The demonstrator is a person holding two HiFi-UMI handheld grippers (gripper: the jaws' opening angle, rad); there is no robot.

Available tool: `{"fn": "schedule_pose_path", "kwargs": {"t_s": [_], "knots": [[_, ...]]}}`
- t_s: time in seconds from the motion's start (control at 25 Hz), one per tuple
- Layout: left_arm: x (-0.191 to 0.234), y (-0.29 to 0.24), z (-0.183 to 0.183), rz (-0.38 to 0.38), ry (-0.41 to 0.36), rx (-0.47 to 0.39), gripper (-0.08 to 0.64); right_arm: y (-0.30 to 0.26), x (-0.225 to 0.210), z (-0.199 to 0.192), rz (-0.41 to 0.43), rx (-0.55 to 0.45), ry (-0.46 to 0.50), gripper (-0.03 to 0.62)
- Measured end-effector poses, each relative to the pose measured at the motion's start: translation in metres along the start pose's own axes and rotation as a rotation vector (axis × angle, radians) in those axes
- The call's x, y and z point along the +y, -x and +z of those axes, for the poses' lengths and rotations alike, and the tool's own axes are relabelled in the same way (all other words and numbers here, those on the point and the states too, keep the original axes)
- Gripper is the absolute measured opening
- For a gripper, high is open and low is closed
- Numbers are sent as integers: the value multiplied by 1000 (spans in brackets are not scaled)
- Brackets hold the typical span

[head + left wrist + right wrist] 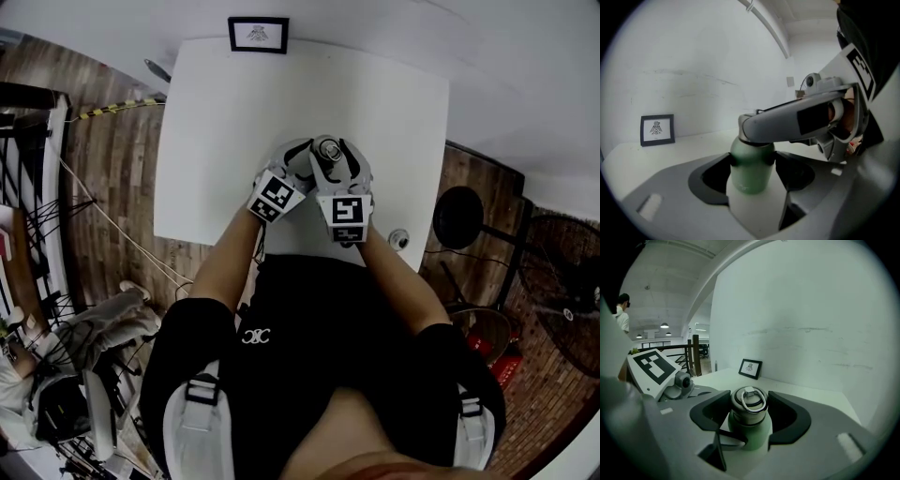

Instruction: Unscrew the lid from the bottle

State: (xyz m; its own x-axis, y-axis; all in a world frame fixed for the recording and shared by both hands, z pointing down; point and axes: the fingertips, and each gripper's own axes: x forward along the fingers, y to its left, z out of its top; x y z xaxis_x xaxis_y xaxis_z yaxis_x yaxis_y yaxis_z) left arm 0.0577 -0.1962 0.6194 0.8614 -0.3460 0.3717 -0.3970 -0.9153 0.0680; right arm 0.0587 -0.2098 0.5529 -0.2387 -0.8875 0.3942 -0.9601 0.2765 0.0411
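Observation:
A green bottle (750, 174) with a steel lid (749, 401) that bears a ring handle stands near the front edge of the white table (225, 141). My left gripper (752, 164) comes in from the left, low, and its dark pads rest on both sides of the bottle's body: shut on it. Above it my right gripper (749, 409) is shut on the lid, a pad on either side. In the left gripper view one right finger (797, 123) crosses the top of the bottle and hides the lid. From the head view the lid (328, 148) shows between both grippers.
A small framed picture (258, 34) leans against the wall at the table's far edge. A small round object (399, 239) lies by the front right corner. A black stool (459, 217) and a fan stand on the wooden floor to the right.

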Motion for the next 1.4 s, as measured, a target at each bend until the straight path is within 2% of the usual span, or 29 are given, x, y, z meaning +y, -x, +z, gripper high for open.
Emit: {"fn": "schedule_pose_path", "kwargs": {"t_s": [0.12,0.2,0.36,0.64,0.76,0.84,0.92,1.0,1.12,1.28,1.4], "knots": [[0,1,0,-25,-19,-3,351,0,1,1,51,7,33,247],[0,1,-1,-38,-26,-4,351,-1,3,-1,121,-6,51,247],[-1,1,0,-63,-40,-4,351,0,9,-2,335,-16,125,247],[-1,2,2,-87,-50,-5,351,5,18,-4,803,13,377,249],[0,1,3,-91,-54,-5,351,5,19,-4,917,55,449,249],[0,1,2,-92,-53,-5,351,5,20,-5,939,74,469,249],[0,2,2,-93,-52,-5,351,5,21,-4,911,79,461,249],[-1,4,2,-93,-50,-5,351,6,18,-2,830,58,420,256],[0,2,0,-91,-46,-7,351,10,4,6,628,-27,273,279],[3,-3,-4,-83,-43,-5,351,17,-10,3,317,-112,-24,279],[4,-5,-4,-83,-41,-1,351,18,-5,-3,153,-109,-132,279]]}}
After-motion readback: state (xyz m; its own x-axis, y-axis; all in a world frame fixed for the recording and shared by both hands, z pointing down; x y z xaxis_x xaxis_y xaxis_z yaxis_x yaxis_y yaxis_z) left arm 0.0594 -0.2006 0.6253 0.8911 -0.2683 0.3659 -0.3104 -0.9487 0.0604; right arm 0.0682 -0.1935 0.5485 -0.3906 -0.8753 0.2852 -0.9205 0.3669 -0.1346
